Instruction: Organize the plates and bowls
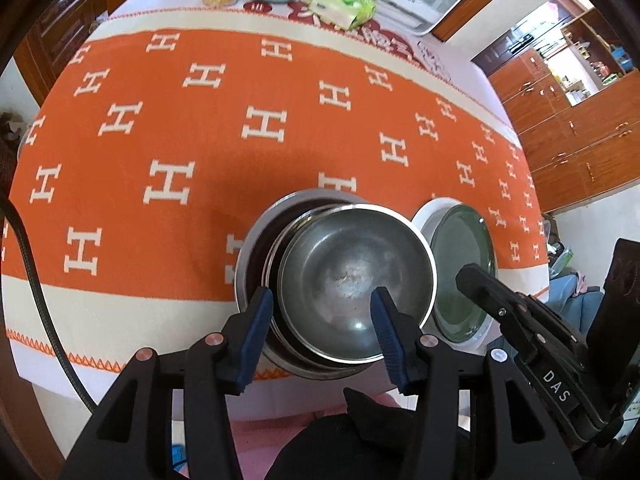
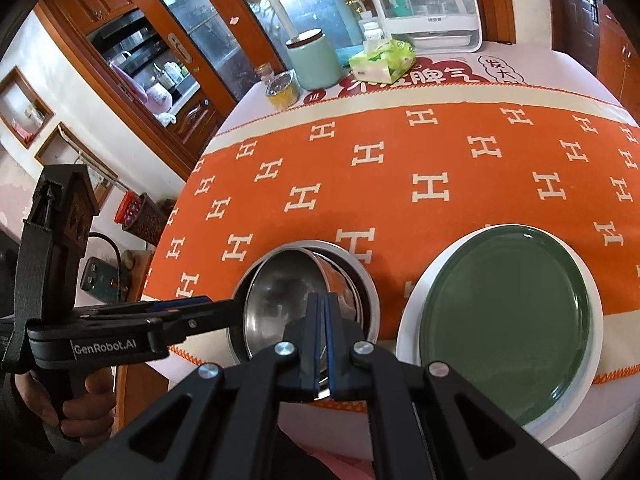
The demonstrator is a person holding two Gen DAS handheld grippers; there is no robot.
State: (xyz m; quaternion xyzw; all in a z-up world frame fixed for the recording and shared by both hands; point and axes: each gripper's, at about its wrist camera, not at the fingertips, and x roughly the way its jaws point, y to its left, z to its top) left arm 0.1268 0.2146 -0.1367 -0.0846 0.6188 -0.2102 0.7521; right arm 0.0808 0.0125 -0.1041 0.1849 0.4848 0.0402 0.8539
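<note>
A small steel bowl (image 1: 352, 276) lies tilted inside a stack of larger steel bowls (image 1: 250, 256) near the table's front edge. My left gripper (image 1: 322, 300) is open, its fingers straddling the stack's near rim. My right gripper (image 2: 323, 320) is shut on the small bowl's (image 2: 276, 304) near rim. It shows in the left wrist view (image 1: 480, 280) at the right. A green plate (image 2: 508, 312) sits on a white plate (image 2: 412, 328) right of the bowls, also seen in the left wrist view (image 1: 460, 272).
An orange H-patterned cloth (image 1: 240, 128) covers the table. At the far edge stand a mint canister (image 2: 312, 60), a yellow jar (image 2: 282, 90), a tissue pack (image 2: 382, 60) and a white appliance (image 2: 424, 0). Wooden cabinets (image 1: 568, 120) stand to the right.
</note>
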